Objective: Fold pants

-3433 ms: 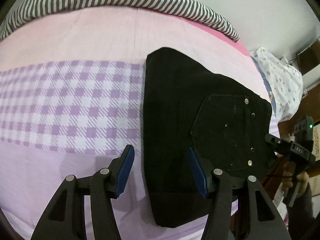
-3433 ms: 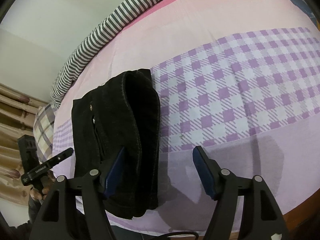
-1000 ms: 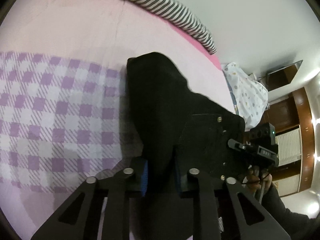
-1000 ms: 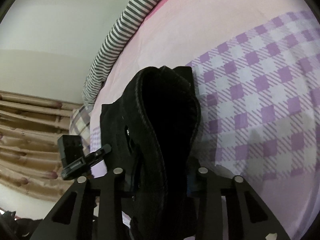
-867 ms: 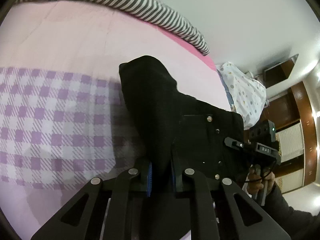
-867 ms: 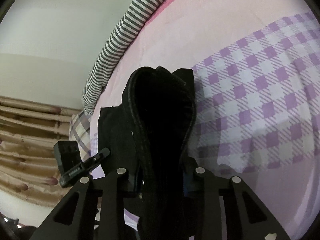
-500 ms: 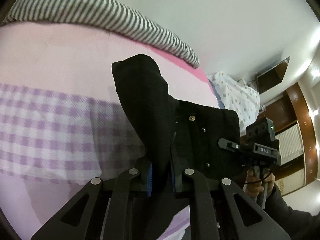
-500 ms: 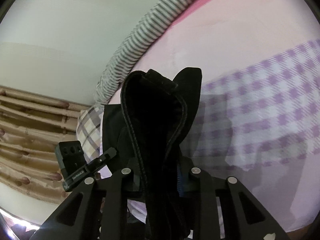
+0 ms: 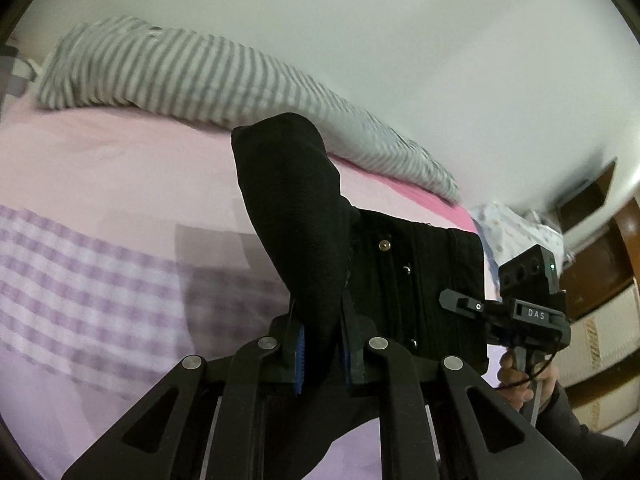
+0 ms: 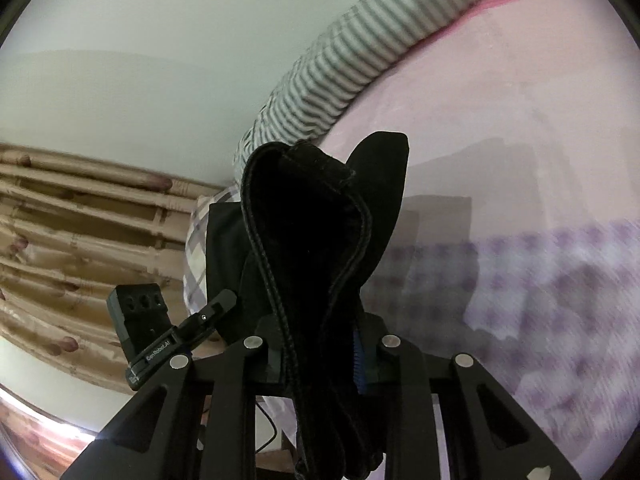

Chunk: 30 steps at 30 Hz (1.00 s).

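Pants (image 9: 296, 216), black and bunched, hang lifted off the bed (image 9: 100, 168), filling the centre of both views. The left gripper (image 9: 322, 354) is clamped on a thick fold at the lower centre of its view; the right gripper (image 10: 320, 354) pinches a seamed edge at the lower centre of its own, and its jaws have just been closing on that cloth. Risk 1: the right hold is on several stacked layers, so an inner layer could slide free and spoil the fold. Risk 2: the 2 grippers sit close, so slack cloth between them may sag and land creased. Risk 3: the cloth blocks most of each view, so lining up the set-down on the bed could go crooked.
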{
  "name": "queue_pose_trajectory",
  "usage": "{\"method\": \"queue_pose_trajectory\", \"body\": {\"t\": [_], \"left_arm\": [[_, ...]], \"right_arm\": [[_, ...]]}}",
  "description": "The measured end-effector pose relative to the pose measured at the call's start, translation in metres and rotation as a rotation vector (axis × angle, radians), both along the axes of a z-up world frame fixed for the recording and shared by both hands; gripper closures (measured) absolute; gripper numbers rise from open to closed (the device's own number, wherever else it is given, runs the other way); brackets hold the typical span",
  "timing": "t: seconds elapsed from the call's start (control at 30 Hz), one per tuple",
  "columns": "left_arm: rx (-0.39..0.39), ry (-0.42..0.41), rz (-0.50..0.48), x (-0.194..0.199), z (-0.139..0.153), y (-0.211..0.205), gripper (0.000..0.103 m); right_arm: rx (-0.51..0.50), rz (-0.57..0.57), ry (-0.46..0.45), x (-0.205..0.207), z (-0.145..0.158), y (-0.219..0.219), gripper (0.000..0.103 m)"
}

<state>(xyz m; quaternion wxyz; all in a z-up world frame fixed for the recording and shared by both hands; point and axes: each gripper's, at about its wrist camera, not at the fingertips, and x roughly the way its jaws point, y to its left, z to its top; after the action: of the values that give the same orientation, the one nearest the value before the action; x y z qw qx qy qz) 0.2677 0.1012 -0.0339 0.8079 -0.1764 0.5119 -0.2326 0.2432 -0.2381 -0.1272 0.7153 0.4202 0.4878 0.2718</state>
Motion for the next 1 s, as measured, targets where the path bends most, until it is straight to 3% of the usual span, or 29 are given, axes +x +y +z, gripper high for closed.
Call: {"method": "queue_pose_trajectory", "body": {"t": [0.27, 0.5, 0.6, 0.8, 0.87, 1.0], "left_arm": [[0.042, 0.009, 0.082, 0.038, -0.010, 0.052, 0.089], [0.058, 0.044, 0.119, 0.061, -0.028, 0.086, 0.089], [0.077, 0.068, 0.135, 0.069, -0.044, 0.097, 0.089], [0.126, 0.121, 0.185, 0.079, -0.083, 0.111, 0.084], [0.147, 0.119, 0.200, 0.078, -0.090, 0.114, 0.077], [0.202, 0.110, 0.212, 0.075, -0.098, 0.112, 0.065]], "right_arm": [[-0.003, 0.059, 0.023, 0.060, -0.009, 0.054, 0.080], [-0.010, 0.076, 0.062, 0.084, -0.027, 0.074, 0.081], [-0.059, 0.071, 0.049, 0.088, -0.033, 0.073, 0.081], [-0.254, 0.061, 0.029, 0.093, -0.049, 0.074, 0.077], [-0.298, 0.054, 0.014, 0.090, -0.052, 0.075, 0.067], [-0.382, 0.057, -0.018, 0.080, -0.052, 0.079, 0.058]]}}
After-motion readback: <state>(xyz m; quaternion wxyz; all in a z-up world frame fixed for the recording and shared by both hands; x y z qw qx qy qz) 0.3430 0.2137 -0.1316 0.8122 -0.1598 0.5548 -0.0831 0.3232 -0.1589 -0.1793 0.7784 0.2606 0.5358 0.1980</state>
